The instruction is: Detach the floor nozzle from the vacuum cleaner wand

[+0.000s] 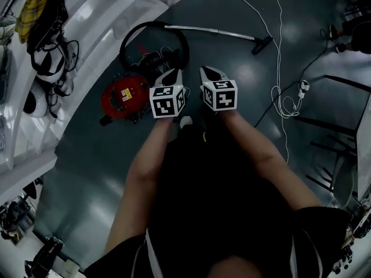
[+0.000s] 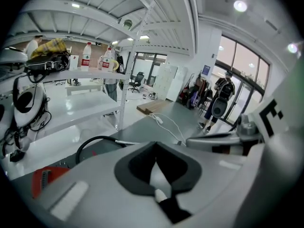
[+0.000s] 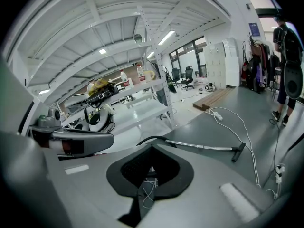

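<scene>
Floor nozzle [image 1: 262, 44] lies on the grey floor at the far end of the chrome wand [image 1: 214, 32], attached to it and well apart from both grippers. The wand runs back to a black hose [image 1: 134, 32] that loops to the red canister vacuum [image 1: 124, 97], which sits beside the white shelving [image 1: 87, 16]. A white cable [image 1: 282, 62] trails across the floor just beyond the nozzle.

The left gripper [image 1: 172, 74] and right gripper [image 1: 210, 73] are held side by side in front of the person's body, angled down toward the floor. Both have their jaws pressed together with nothing between them.

I judge the step in hand to be the approach, since none of the 2 grippers has reached the wand. The next move calls for carrying both out to the joint, parting the jaws, clamping 1 on the wand and 1 on the nozzle neck, then pulling them apart. The joint is too small here to tell whether it has a release catch.
</scene>
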Tool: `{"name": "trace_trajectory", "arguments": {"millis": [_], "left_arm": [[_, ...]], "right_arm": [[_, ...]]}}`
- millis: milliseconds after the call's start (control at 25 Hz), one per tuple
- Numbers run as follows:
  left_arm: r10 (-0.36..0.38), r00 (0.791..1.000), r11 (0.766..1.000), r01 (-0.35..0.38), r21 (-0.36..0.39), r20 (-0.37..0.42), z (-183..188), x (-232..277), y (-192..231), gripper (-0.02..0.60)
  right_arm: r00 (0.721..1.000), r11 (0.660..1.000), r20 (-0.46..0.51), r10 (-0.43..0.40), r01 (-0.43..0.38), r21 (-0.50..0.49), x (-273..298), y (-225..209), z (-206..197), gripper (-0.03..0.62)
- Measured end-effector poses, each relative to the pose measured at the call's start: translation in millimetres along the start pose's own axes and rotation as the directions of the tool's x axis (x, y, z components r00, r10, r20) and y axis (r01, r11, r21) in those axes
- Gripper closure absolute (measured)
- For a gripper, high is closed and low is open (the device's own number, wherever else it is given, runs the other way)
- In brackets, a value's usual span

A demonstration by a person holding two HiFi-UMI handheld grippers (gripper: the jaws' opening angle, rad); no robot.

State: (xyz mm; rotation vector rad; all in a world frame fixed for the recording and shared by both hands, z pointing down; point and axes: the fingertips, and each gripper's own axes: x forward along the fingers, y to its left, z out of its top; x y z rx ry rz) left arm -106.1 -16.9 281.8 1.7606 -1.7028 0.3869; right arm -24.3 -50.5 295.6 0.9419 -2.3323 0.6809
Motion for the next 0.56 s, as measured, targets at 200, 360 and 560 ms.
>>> {"name": "trace_trajectory", "arguments": {"millis": [200,360,560], "left_arm": [[-0.007,1.000,1.000,0.008,0.014,-0.010,-1.1,0.9,-0.4,0.572],[-0.017,1.000,0.999,0.017,0.041,-0.016,1.9,2.6,-3.9,0.572],[-0.018,1.000,0.998,0.019,0.053,-0.017,5.6,5.7,-4.1,0.572]], "right_arm": [[1.000,1.000,0.005,0.001,-0.001,0.003,1.0,2.5,1.9,0.601],[1.000,1.000,0.004,0.003,-0.003,0.002,2.4,2.5,4.4,0.600],[1.000,1.000,0.003,0.004,-0.004,0.000,5.6,-0.4,6.6,0.601]]}}
